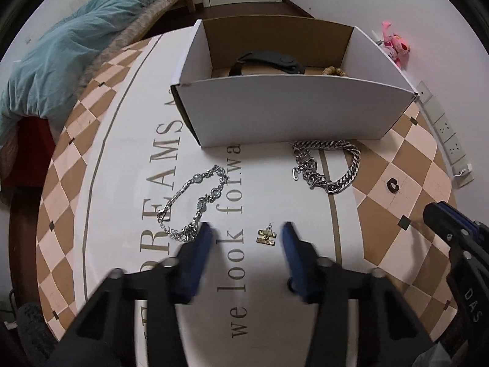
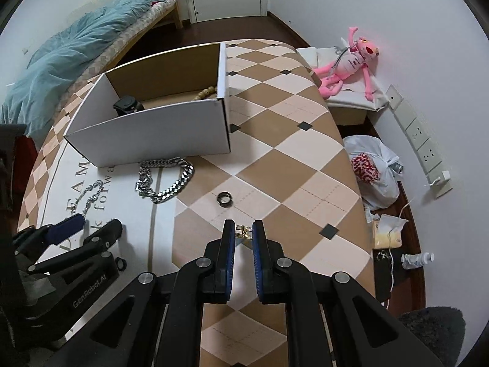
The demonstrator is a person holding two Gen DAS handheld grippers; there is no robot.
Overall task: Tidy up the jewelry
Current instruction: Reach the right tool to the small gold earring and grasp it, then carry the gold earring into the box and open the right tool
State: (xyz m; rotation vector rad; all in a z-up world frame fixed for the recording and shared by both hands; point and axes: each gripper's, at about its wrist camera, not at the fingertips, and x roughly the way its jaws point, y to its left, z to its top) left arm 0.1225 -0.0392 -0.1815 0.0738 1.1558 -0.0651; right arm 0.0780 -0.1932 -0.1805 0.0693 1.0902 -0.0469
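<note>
A white cardboard box (image 1: 293, 113) stands on the table and holds a black watch (image 1: 269, 61) and a wooden bead bracelet (image 1: 334, 71). In front of it lie a heavy silver chain (image 1: 328, 165), a thin crystal bracelet (image 1: 195, 198), a dark ring (image 1: 393, 186) and a small gold earring (image 1: 266, 236). My left gripper (image 1: 246, 232) is open, its fingers either side of the gold earring. My right gripper (image 2: 244, 232) is shut on a second gold earring (image 2: 244, 232). The box (image 2: 152, 128), chain (image 2: 166, 180) and ring (image 2: 224, 199) also show in the right wrist view.
The table carries a checkered cloth (image 2: 275, 159) with printed lettering. A bed with a blue duvet (image 2: 76, 49) lies to the left. A pink plush toy (image 2: 348, 61), a plastic bag (image 2: 373, 171) and wall sockets (image 2: 421, 140) are to the right.
</note>
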